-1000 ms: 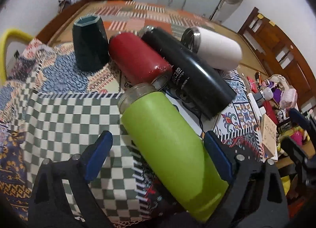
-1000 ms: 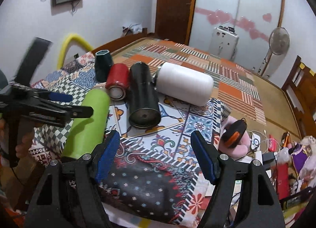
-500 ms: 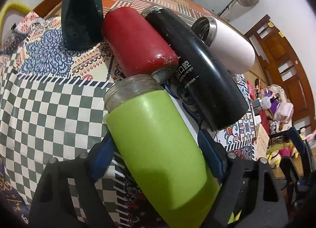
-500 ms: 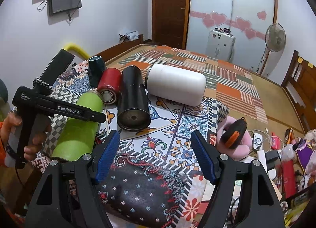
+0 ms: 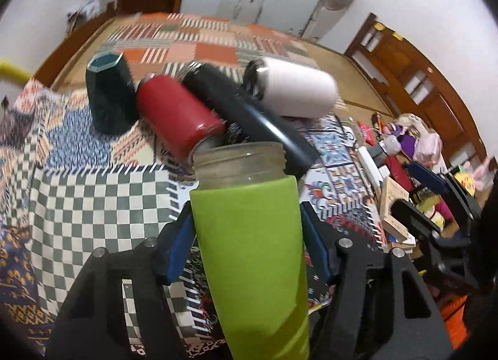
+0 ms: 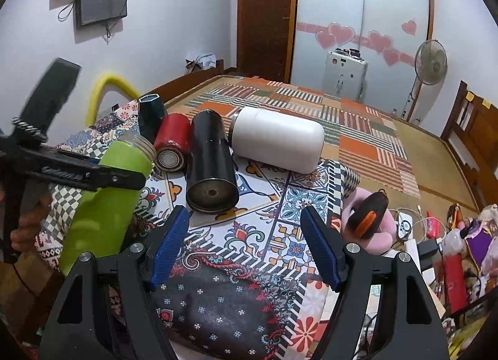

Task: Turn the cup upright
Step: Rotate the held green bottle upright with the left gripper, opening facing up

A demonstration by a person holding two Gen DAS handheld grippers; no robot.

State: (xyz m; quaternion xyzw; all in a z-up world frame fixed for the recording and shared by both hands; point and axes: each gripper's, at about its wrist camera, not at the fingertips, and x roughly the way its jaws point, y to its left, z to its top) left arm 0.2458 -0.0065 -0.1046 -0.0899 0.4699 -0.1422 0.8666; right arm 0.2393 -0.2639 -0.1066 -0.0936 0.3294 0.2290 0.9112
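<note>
We are gripping a smooth lime-green cylindrical cup (image 5: 249,251) with our left tongs (image 5: 246,235), tilting it above the patterned cloth (image 6: 264,235), its threaded, cloudy clear rim pointing up and away. Our right tongs (image 6: 246,248) are hanging released nearby. Glossy red (image 6: 172,139), black (image 6: 210,160) and white (image 6: 277,139) cylindrical flasks are lying sideways behind.

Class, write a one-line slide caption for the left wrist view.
Left gripper clamps the green cup, threaded mouth pointing away, with red, black and white flasks lying beyond.
</note>
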